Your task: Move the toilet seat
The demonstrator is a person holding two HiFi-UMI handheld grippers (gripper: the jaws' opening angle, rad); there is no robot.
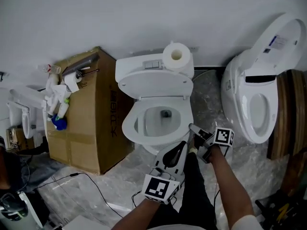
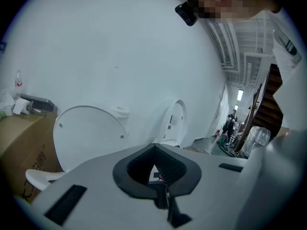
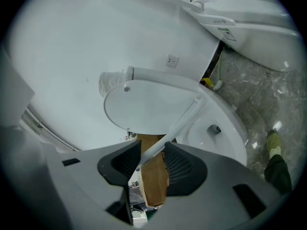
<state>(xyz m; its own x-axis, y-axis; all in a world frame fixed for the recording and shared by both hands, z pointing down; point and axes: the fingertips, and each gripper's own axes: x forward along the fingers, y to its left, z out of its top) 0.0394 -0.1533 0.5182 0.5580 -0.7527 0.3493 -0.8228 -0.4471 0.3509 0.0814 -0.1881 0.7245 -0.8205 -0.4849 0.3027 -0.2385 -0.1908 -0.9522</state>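
A white toilet point(image 1: 132, 128) stands in the middle of the head view with its lid point(image 1: 154, 84) leaning back against the tank. In the right gripper view the thin white edge of the toilet seat point(image 3: 184, 121) runs from the hinge down between the jaws, with the lid point(image 3: 148, 104) to its left and the bowl point(image 3: 216, 128) to its right. My right gripper point(image 3: 152, 152) is open around that edge, at the bowl's front right point(image 1: 193, 128). The pads do not clamp it. My left gripper point(image 1: 181, 145) is shut and empty just in front of the bowl, its tips meeting point(image 2: 154, 147).
A cardboard box point(image 1: 91, 114) with bottles and paper on top stands close to the toilet's left. A toilet roll point(image 1: 177, 56) sits on the tank. A second white toilet point(image 1: 259, 95) stands to the right, beside wooden boards point(image 1: 288, 114). A black cable point(image 1: 91, 181) crosses the marble floor.
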